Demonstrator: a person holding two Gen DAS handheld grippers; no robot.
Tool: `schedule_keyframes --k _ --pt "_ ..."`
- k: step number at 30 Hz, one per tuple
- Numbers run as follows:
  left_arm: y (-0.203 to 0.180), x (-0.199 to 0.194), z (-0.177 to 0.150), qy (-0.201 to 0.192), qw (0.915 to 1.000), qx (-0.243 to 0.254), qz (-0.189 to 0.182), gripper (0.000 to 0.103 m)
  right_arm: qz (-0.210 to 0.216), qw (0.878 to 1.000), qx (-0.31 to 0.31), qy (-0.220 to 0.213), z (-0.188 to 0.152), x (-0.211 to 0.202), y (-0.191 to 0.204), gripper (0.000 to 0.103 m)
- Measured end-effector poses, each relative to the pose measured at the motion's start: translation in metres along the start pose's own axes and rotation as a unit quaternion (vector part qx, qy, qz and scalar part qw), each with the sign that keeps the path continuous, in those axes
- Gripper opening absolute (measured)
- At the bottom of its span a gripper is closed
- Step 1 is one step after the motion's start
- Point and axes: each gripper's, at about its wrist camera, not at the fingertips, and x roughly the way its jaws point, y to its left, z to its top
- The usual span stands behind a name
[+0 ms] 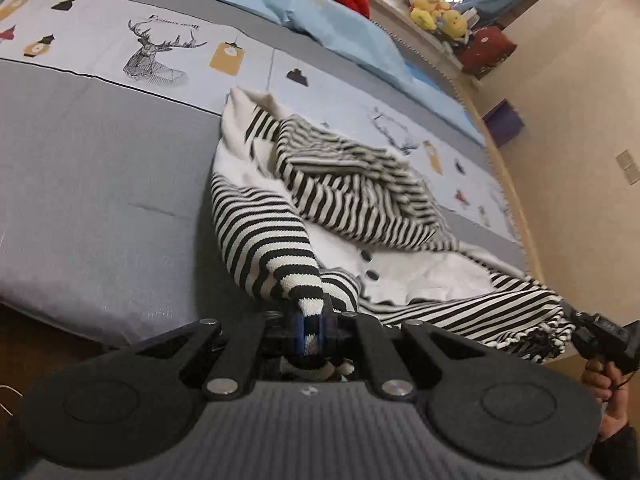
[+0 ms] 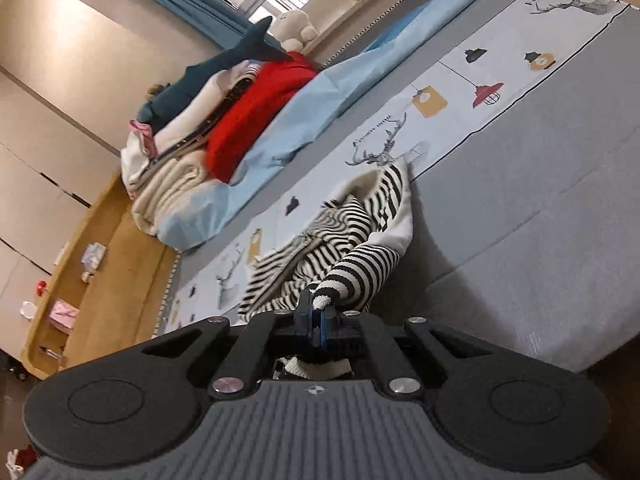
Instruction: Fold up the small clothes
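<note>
Both your left gripper and right gripper fingers pinch the striped garment, probably sleeve cuffs; spread it flat on the bed next.

Striped garment: gripped corners hidden between closed jaws; hem cut off behind the gripper body. Right gripper: partly cropped at frame edge. Plush toys: blurred. Shelf items: too small to identify.
</note>
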Motion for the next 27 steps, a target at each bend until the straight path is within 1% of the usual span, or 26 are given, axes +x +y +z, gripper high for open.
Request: schedule_keyframes --k 2,4,6,8,9,12,14,15,17,19,20,21,22,23,24,25,26,27 --pt "0.002 -0.006 0.005 -0.003 0.9999 -0.005 -0.009 0.006 0.003 1.000 -0.009 0.000 -0.001 -0.010 0.006 0.002" --pt "0.003 -0.002 0.019 -0.005 0.9998 -0.013 -0.015 0.006 0.004 1.000 -0.015 0.002 0.004 -0.012 0.011 0.002" --pt "0.004 0.011 0.041 -0.012 0.9996 -0.019 -0.019 0.006 -0.008 1.000 -0.014 0.008 0.014 -0.003 0.012 0.002" --pt "0.010 0.032 0.066 -0.018 0.9992 -0.033 -0.010 0.006 -0.019 1.000 -0.014 0.009 0.030 0.017 0.011 0.002" --pt "0.013 0.047 0.083 -0.020 0.9990 -0.040 -0.005 0.006 -0.027 1.000 -0.010 0.011 0.040 0.031 0.009 0.002" --pt "0.024 0.099 0.134 -0.024 0.9974 -0.060 0.033 0.006 -0.051 0.998 -0.012 0.016 0.071 0.079 0.006 0.002" --pt "0.033 0.134 0.166 -0.025 0.9960 -0.070 0.049 0.006 -0.076 0.997 -0.016 0.021 0.096 0.123 0.002 0.002" --pt "0.039 0.153 0.180 -0.022 0.9945 -0.085 0.057 0.007 -0.088 0.996 -0.024 0.021 0.108 0.144 0.001 0.002" --pt "0.052 0.185 0.197 -0.016 0.9929 -0.104 0.054 0.010 -0.112 0.993 -0.010 0.022 0.128 0.187 -0.006 0.003" --pt "0.068 0.207 0.198 -0.016 0.9894 -0.138 0.044 0.016 -0.146 0.989 -0.012 0.003 0.140 0.223 -0.016 0.005" --pt "0.077 0.213 0.194 -0.011 0.9868 -0.158 0.035 0.021 -0.166 0.986 -0.004 0.000 0.141 0.238 -0.022 0.010" --pt "0.081 0.215 0.192 0.002 0.9841 -0.174 0.034 0.025 -0.176 0.984 0.016 -0.001 0.139 0.248 -0.033 0.010" --pt "0.081 0.212 0.194 0.007 0.9828 -0.181 0.034 0.033 -0.172 0.984 0.040 -0.002 0.133 0.256 -0.045 0.011" --pt "0.078 0.206 0.195 -0.003 0.9844 -0.175 0.024 0.049 -0.164 0.985 0.051 0.002 0.128 0.260 -0.053 0.012" --pt "0.075 0.201 0.197 -0.013 0.9865 -0.163 0.011 0.056 -0.171 0.983 0.061 0.013 0.125 0.263 -0.058 0.012" --pt "0.071 0.198 0.199 -0.016 0.9885 -0.150 0.002 0.066 -0.177 0.982 0.069 0.012 0.126 0.264 -0.059 0.013" --pt "0.067 0.197 0.200 -0.012 0.9904 -0.138 -0.003 0.068 -0.165 0.984 0.064 0.002 0.128 0.262 -0.056 0.019" --pt "0.064 0.198 0.200 -0.001 0.9921 -0.126 -0.005 0.069 -0.154 0.987 0.050 -0.004 0.132 0.260 -0.051 0.025"
